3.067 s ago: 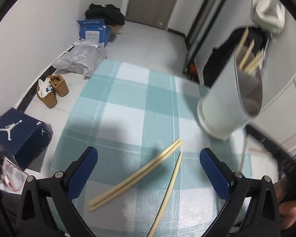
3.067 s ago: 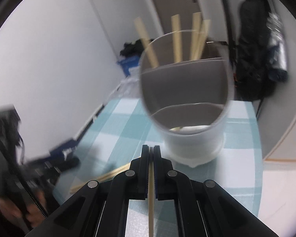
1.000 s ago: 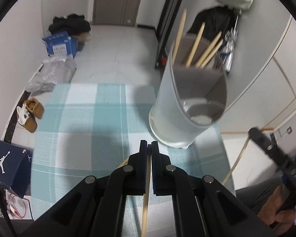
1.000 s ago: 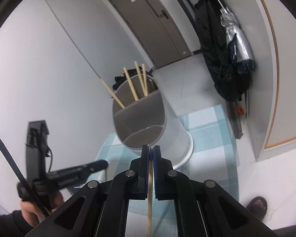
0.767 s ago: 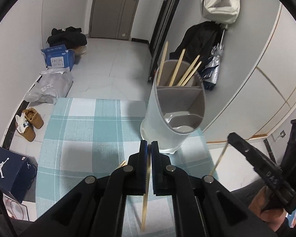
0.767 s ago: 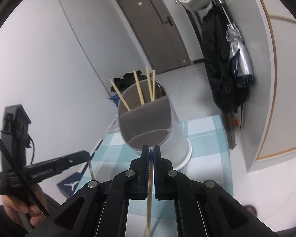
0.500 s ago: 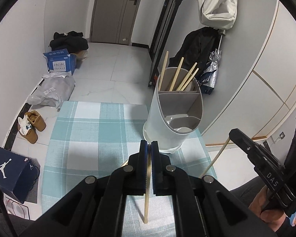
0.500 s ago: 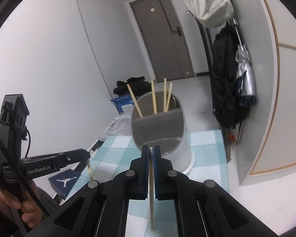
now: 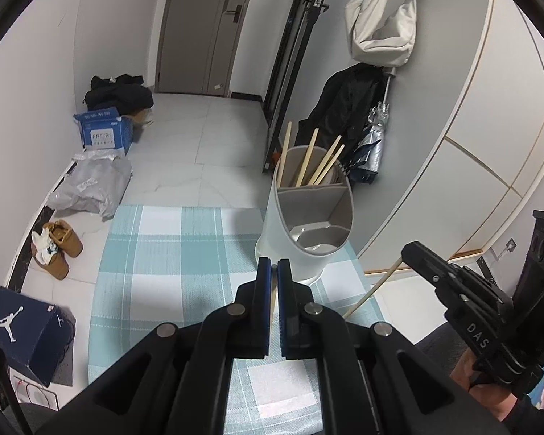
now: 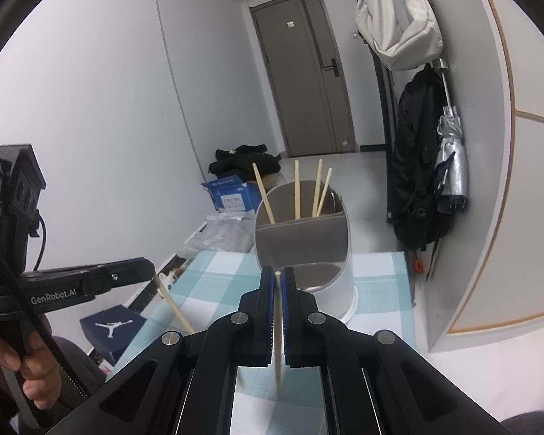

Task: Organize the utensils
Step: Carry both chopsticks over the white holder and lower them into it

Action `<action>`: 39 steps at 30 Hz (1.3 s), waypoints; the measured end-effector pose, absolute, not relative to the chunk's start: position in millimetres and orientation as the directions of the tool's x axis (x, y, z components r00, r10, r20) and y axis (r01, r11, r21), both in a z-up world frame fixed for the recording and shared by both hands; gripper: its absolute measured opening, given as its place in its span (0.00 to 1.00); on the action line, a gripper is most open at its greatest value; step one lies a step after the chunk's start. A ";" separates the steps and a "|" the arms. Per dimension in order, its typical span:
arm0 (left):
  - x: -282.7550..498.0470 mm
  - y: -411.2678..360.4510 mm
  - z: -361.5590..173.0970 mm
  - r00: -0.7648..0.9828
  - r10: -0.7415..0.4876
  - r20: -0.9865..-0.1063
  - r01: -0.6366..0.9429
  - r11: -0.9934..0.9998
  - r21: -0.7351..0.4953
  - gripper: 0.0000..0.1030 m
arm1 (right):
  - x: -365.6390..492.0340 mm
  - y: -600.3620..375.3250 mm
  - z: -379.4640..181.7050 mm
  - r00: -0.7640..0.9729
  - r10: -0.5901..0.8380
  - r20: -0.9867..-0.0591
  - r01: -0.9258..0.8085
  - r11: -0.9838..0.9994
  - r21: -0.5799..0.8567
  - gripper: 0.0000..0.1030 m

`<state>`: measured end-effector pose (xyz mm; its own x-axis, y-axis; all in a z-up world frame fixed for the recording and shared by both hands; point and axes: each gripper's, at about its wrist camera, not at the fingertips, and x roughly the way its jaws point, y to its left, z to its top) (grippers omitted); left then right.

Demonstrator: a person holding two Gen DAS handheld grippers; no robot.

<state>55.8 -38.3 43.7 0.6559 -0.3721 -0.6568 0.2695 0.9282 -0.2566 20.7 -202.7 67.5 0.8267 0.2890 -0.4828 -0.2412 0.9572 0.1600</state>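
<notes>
A white utensil holder [image 9: 301, 228] [image 10: 308, 250] stands on the teal checked tablecloth [image 9: 156, 253], with several wooden chopsticks [image 9: 310, 161] [image 10: 296, 188] upright in its back compartment. My left gripper [image 9: 274, 268] is shut on a chopstick [image 9: 272, 301] that hangs down above the cloth, just short of the holder. My right gripper [image 10: 278, 275] is shut on another chopstick [image 10: 278, 330], also held upright in front of the holder. In each view the other gripper shows from the side: the right gripper [image 9: 409, 253] at the table's right edge, the left gripper [image 10: 148, 268] at the left.
On the floor to the left lie a dark shoe box [image 9: 21, 330], brown shoes [image 9: 60, 250], a grey plastic bag [image 9: 90, 188] and a blue carton [image 9: 105, 132]. A black coat [image 9: 344, 105], an umbrella and a pale bag [image 9: 380, 29] hang at the right wall.
Both grippers have risen and drawn back from the holder, each still gripping its chopstick. The right gripper's view has rolled level, and the holder now looks smaller and upright.
</notes>
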 end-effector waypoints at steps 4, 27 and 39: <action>58.0 -40.1 52.8 0.659 -0.389 -0.643 0.294 0.921 -0.255 0.00 | 20.2 -201.5 74.0 0.836 0.286 -0.468 -0.242 0.958 0.153 0.03; 77.7 -61.5 149.1 0.675 -0.523 -0.520 0.434 0.852 -0.293 0.00 | 43.7 -224.5 176.7 0.874 0.321 -0.364 -0.283 0.947 0.155 0.03; 118.5 -64.0 170.2 0.692 -0.524 -0.497 0.437 0.851 -0.290 0.00 | 98.9 -228.0 222.7 0.884 0.339 -0.321 -0.311 0.940 0.137 0.03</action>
<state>118.5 -64.0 170.2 0.6918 -0.5243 -0.4965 0.4370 0.8514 -0.2902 98.9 -228.0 222.7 0.8842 0.3393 -0.3209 -0.3113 0.9404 0.1366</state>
